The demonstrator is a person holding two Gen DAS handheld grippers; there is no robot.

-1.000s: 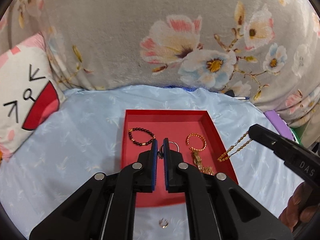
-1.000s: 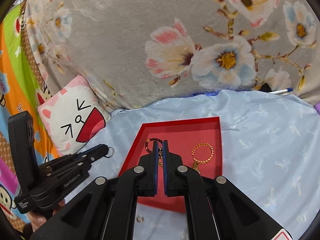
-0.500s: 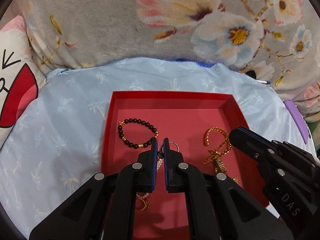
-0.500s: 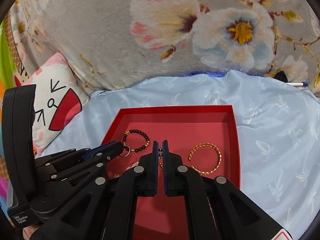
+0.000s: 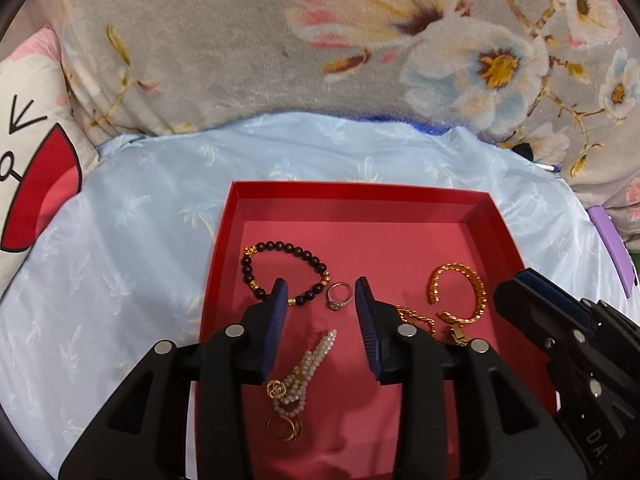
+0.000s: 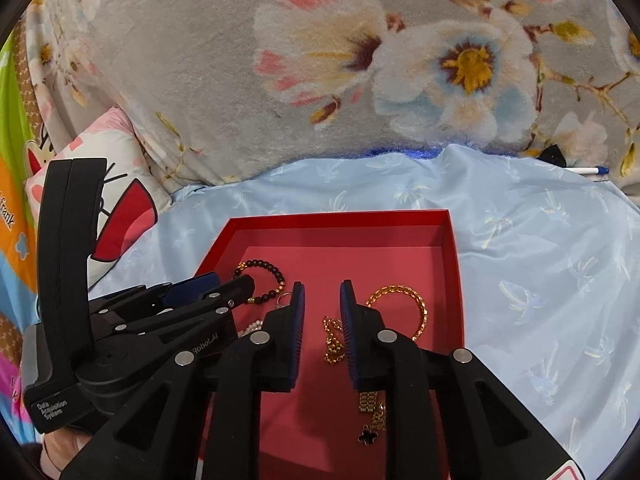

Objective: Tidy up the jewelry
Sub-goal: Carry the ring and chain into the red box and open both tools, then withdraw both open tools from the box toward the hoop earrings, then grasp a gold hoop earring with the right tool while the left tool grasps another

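A red tray (image 5: 352, 192) (image 6: 340, 216) lies on the light blue sheet. In it are a dark bead bracelet (image 5: 280, 268) (image 6: 264, 266), a silver ring (image 5: 340, 296), a pearl strand with a gold charm (image 5: 304, 368), a gold ring (image 5: 285, 429), a gold bangle (image 5: 460, 296) (image 6: 400, 300) and a gold chain (image 6: 332, 340). My left gripper (image 5: 321, 296) is open over the tray, the silver ring lying between its fingertips. My right gripper (image 6: 322, 296) is open over the tray, the gold chain lying just below its tips.
A grey floral blanket (image 5: 320, 48) rises behind the sheet. A white cat-face pillow (image 5: 28, 148) lies at the left. A purple object (image 5: 612, 248) and a pen (image 6: 588, 170) lie at the right.
Both grippers moved in over the tray and opened. The silver ring dropped from the left gripper and the gold chain from the right gripper into the tray.
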